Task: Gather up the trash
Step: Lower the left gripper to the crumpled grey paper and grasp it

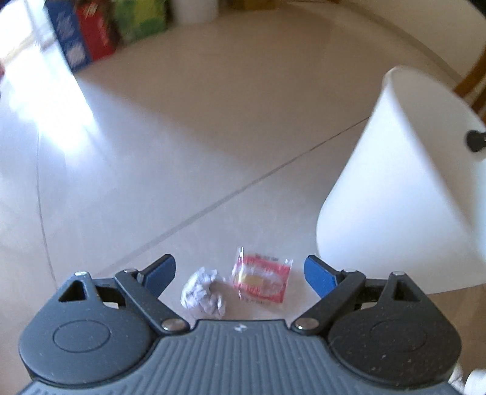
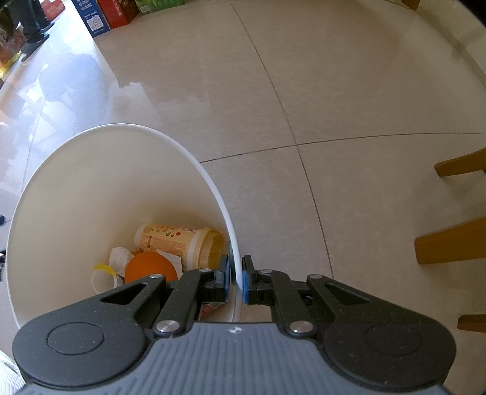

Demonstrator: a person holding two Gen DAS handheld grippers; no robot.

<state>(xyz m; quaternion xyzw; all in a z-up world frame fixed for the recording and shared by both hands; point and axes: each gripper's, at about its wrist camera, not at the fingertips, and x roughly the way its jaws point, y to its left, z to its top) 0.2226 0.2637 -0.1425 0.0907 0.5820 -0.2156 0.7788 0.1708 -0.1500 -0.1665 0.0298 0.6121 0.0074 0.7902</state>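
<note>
On the tiled floor lie a crumpled paper ball [image 1: 203,293] and a red and clear snack wrapper [image 1: 261,278], side by side. My left gripper [image 1: 240,275] hangs above them, open, its blue pads spread wide to either side of both pieces and touching neither. A white bucket [image 1: 395,188] stands tilted just to the right. In the right wrist view my right gripper [image 2: 236,281] is shut on the rim of that white bucket [image 2: 212,188]. Inside lie a printed cup [image 2: 176,240], an orange lid [image 2: 150,269] and paper scraps.
Coloured cartons [image 1: 91,39] stand at the far left of the floor, also in the right wrist view as cartons [image 2: 106,15]. Wooden chair legs [image 2: 449,243] stand at the right. A person's feet [image 2: 33,33] are at the far left.
</note>
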